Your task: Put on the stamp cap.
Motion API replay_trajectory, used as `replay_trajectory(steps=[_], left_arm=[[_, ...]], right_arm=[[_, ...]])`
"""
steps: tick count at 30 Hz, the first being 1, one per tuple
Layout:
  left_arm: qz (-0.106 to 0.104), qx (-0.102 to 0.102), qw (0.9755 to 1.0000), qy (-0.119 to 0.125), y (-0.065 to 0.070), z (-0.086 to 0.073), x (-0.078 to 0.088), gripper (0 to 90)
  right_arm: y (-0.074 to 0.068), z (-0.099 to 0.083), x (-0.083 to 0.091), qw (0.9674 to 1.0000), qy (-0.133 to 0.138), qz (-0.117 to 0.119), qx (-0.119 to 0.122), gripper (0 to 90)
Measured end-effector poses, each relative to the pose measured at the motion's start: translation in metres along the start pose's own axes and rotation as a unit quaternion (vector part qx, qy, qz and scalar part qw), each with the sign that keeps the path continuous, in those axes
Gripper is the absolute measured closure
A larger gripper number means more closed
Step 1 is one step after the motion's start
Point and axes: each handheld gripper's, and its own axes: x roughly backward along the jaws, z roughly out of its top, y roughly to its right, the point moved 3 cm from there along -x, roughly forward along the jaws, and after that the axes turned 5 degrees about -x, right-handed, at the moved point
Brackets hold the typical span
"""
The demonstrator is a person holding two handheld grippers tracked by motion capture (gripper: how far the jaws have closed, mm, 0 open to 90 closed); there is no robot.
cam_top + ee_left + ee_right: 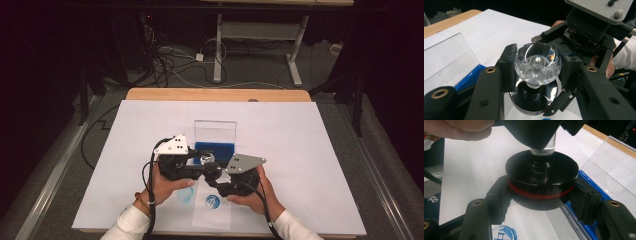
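Note:
A stamp hangs between both grippers just in front of the blue ink pad tray (215,148). Its faceted clear knob (537,63) is clamped between the pads of my left gripper (537,68), which is shut on it. Under the knob sits the stamp's round black base (541,175) with a red ring (539,195), and my right gripper (541,195) is shut on that base from both sides. In the high view the left gripper (199,162) and right gripper (216,176) meet at the stamp (206,160), a hand behind each.
The tray's clear lid (215,131) stands open at the back. A paper strip (212,212) near the front edge carries two blue stamp prints (213,201). White sheet (300,150) covers the table; free room lies left and right.

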Motion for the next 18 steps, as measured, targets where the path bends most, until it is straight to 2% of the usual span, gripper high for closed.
replay_trajectory(steps=[10,14,18], left_arm=[[-0.014,0.016,0.9997,0.008,-0.0045,-0.0053,-0.0008,54.3],[-0.023,0.029,0.9992,0.015,-0.0077,-0.0089,-0.0013,54.4],[-0.018,0.026,0.9994,0.011,-0.0067,-0.0094,-0.0029,54.3]], right_arm=[[-0.0002,-0.0007,0.0003,1.0,-0.007,-0.003,0.001,39.1],[-0.0008,-0.0011,-0.0001,0.9999,-0.009,-0.004,0.004,39.1],[-0.0003,-0.0023,-0.0009,0.9999,-0.012,-0.004,0.002,39.1]])
